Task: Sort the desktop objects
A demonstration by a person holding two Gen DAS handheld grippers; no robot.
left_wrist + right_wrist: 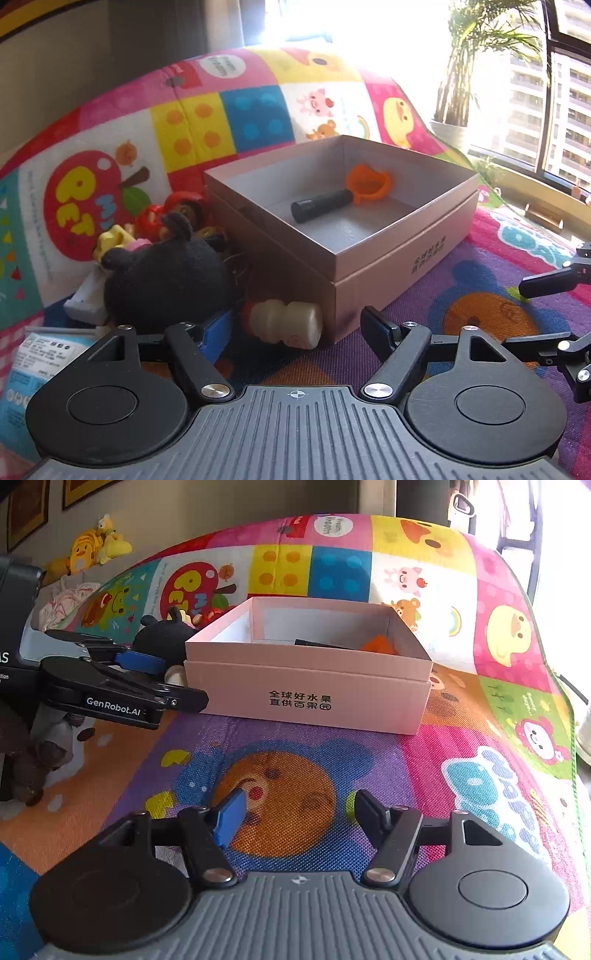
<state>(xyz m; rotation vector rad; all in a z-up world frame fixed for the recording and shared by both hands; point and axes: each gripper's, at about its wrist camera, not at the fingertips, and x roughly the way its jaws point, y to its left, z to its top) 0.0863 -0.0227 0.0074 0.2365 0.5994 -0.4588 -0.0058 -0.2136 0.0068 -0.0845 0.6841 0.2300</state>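
Here the left tongs (295,328) hang low, spread wide and holding nothing, just short of the small cream bottle (286,325) that lies on its side against the near left corner of the pink box (388,266). That bottle looks like the next pick. To do it well, I would come in level with the mat, set one finger either side of the ribbed body — not the red cap end — and close across its waist, since a round thing lying down is apt to roll away from a lopsided squeeze. The box wall is touching it, so the right-hand finger has little room; nudging the bottle clear first may help.

The right tongs (295,818) are also wide apart and empty, poised over the bear print on the play mat (480,701), well nearer than the box.

The box is open-topped, with dark printed characters on its front; inside lie a black cylinder (321,206) and an orange piece (369,182) touching its far end. Left of the box sits a heap still unsorted — a dark plush toy (166,273), red figures (166,214) beyond it, and a white packet (29,369) at the near left.
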